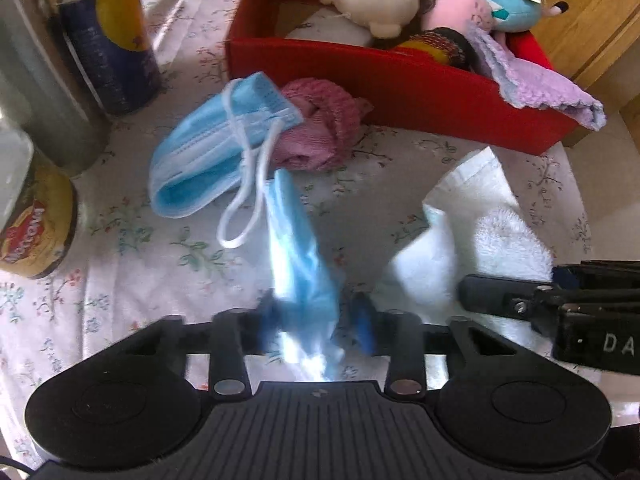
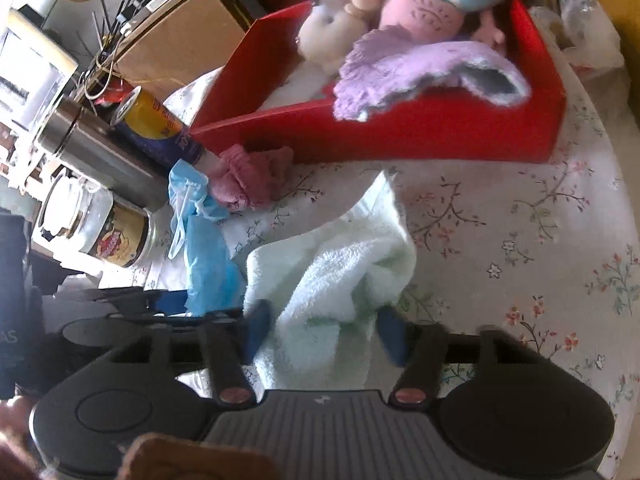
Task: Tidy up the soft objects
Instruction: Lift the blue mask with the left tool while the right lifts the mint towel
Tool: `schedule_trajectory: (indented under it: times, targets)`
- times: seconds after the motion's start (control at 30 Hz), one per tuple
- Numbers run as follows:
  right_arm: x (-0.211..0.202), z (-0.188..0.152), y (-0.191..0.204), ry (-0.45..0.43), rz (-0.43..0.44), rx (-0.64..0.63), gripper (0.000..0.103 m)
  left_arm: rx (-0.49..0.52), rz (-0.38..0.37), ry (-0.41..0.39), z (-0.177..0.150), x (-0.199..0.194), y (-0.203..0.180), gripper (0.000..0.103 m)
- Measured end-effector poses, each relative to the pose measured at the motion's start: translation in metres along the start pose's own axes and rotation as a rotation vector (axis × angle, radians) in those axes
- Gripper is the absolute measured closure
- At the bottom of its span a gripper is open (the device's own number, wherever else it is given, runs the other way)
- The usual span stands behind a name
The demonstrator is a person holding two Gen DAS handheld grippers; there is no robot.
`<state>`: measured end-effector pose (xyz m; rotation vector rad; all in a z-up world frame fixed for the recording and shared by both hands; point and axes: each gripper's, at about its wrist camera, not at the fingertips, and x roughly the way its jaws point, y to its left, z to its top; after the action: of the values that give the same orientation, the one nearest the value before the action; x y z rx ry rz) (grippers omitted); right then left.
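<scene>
Tablecloth (image 1: 120, 280): floral, covering the whole table under everything.
Red box (image 1: 400, 80): sits at the far side of the table, already holding a cream plush (image 1: 372, 0), a pink and teal plush (image 1: 480, 4) and a lilac cloth (image 1: 532, 84) that drapes over its front wall.
White towel (image 2: 340, 272): crumpled on the cloth near the box, its near end between the right gripper's fingers.
Blue mask (image 1: 300, 264): lifted at its near end, a second blue mask (image 1: 208, 148) lying folded just beyond it, against a pink knitted piece (image 1: 320, 124).
Cans and jars: a blue and yellow can (image 1: 108, 40), a steel flask (image 1: 36, 80) and a labelled jar (image 1: 36, 224) stand along the left edge.
Left gripper (image 1: 316, 320): fingers closed in on the blue mask, pinching it.
Right gripper (image 2: 320, 332): jaws partly apart, towel bunched between them; whether it is truly clamped I cannot tell.
</scene>
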<state>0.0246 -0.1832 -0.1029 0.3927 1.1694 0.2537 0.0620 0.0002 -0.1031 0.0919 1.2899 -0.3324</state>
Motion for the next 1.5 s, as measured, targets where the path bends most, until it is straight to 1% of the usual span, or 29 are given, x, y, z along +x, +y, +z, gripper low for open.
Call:
schedule_trajectory:
  times: [0.03,0.07,0.13,0.23,0.33,0.6,0.67,0.87,0.97,1.03,1.07,1.17,1.37,1.5]
  targets:
    - [0.001,-0.001,0.0,0.004,-0.002,-0.005,0.101,-0.007,0.003,0.0,0.0,0.0,0.002,0.075]
    - [0.0,-0.001,0.0,0.007,-0.003,-0.011,0.103,-0.014,-0.002,0.0,-0.001,-0.002,0.004,0.076]
    - [-0.001,-0.002,-0.001,0.012,0.004,-0.016,0.103,-0.014,-0.005,-0.004,-0.001,-0.003,0.003,0.081]
    - [-0.01,-0.002,0.001,-0.014,0.004,-0.033,0.103,0.004,0.0,-0.019,-0.002,-0.006,-0.001,0.084]
    - [-0.023,0.001,0.001,-0.054,0.03,-0.024,0.103,0.01,-0.003,-0.05,-0.003,-0.015,-0.004,0.085]
    - [-0.053,0.007,0.001,-0.139,0.054,-0.025,0.103,-0.015,-0.039,-0.12,0.001,-0.045,-0.004,0.086]
    - [-0.054,0.007,0.003,-0.138,0.052,-0.031,0.103,-0.01,-0.046,-0.125,0.002,-0.047,-0.005,0.086]
    - [-0.031,-0.001,0.002,-0.068,0.005,-0.05,0.103,0.003,-0.04,-0.109,0.0,-0.04,-0.008,0.087]
    - [-0.023,-0.003,0.007,-0.051,0.012,-0.064,0.103,-0.009,-0.068,-0.098,-0.001,-0.036,-0.007,0.089]
    - [-0.024,-0.003,0.008,-0.053,0.025,-0.066,0.103,-0.027,-0.112,-0.088,0.0,-0.036,-0.004,0.089]
    - [-0.026,-0.002,0.008,-0.06,0.029,-0.061,0.103,-0.035,-0.125,-0.09,0.001,-0.038,-0.003,0.089]
    - [-0.036,0.002,0.002,-0.096,0.047,-0.028,0.103,-0.046,-0.129,-0.124,0.003,-0.048,0.0,0.089]
    - [-0.068,0.011,0.0,-0.192,0.121,0.011,0.103,-0.079,-0.165,-0.191,0.005,-0.064,0.004,0.089]
    - [-0.086,0.016,0.002,-0.244,0.164,0.025,0.103,-0.093,-0.184,-0.215,0.007,-0.07,0.004,0.089]
